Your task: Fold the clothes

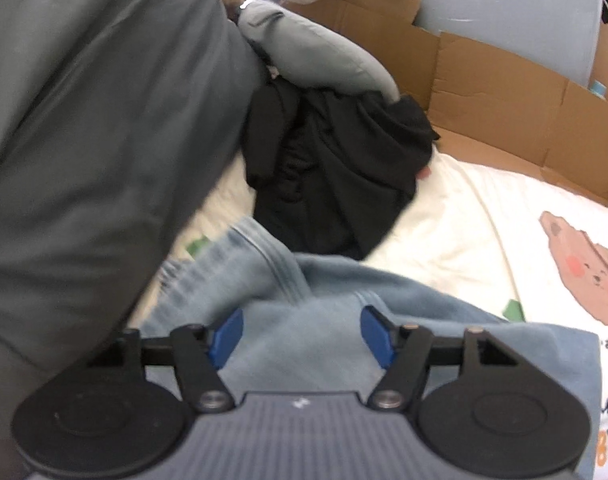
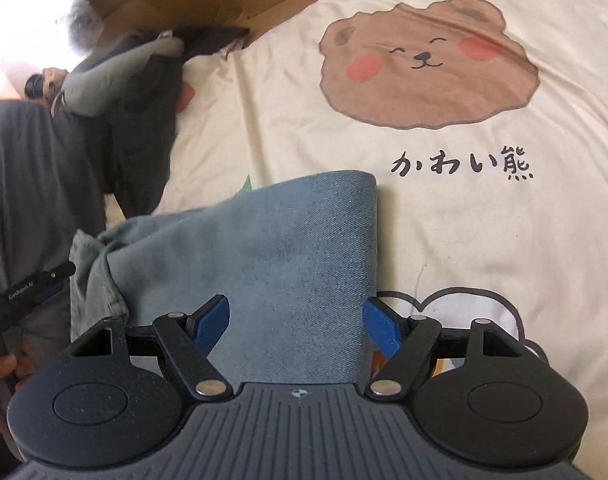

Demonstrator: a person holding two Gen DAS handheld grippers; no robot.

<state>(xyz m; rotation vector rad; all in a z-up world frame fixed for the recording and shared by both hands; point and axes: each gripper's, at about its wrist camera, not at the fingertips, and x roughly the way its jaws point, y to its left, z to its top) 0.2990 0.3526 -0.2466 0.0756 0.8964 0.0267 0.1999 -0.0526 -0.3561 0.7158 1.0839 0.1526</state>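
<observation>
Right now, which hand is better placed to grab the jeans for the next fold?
Probably the right: the right gripper is open over a flat, square-edged panel of the jeans, while the left gripper faces bunched denim.

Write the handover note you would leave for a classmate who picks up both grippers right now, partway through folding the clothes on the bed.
Left gripper: jaws open, nothing pinched, over the bunched end of the light blue denim jeans.
Right gripper: jaws open, empty, above the flat, smoother end of the jeans.
The jeans lie on the cream bedsheet with the brown bear print. A crumpled black garment waits further back, with a grey garment lying partly on it.
Done: one end of the jeans looks laid flat with a neat edge.
Left: straighten the bunched end, finish folding the jeans, then fold the black and grey garments.
</observation>
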